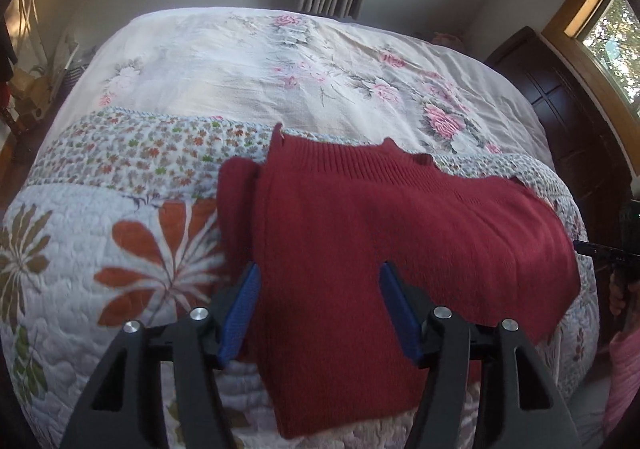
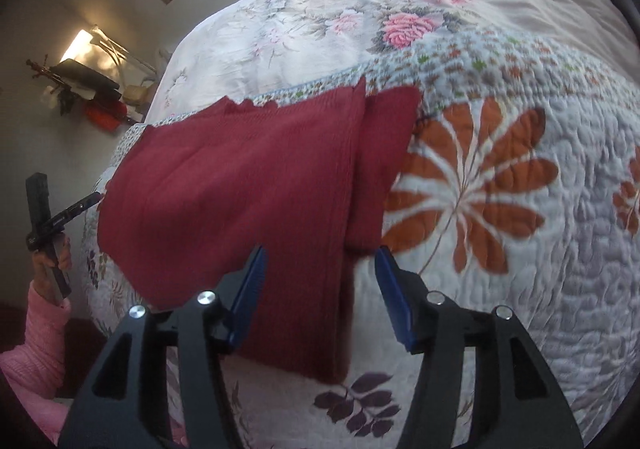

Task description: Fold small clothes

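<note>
A dark red knitted sweater (image 1: 380,233) lies flat on the flowered quilt (image 1: 120,249), hem end toward the far side, with one sleeve (image 1: 236,193) doubled beside its left edge. My left gripper (image 1: 320,267) hovers open over the near part of the sweater, nothing between its blue pads (image 1: 244,309). In the right wrist view the same sweater (image 2: 240,189) fills the middle, with the sleeve (image 2: 384,169) along its right side. My right gripper (image 2: 321,251) is open, straddling the sweater's right edge from above and holding nothing.
The quilt (image 2: 520,249) covers the near part of a bed, with a pale rose-print sheet (image 1: 280,61) beyond it. A hand in a pink sleeve (image 2: 36,337) holds the other gripper's handle (image 2: 44,225) off the bed's edge. A dark wooden cabinet (image 1: 568,121) stands at the right.
</note>
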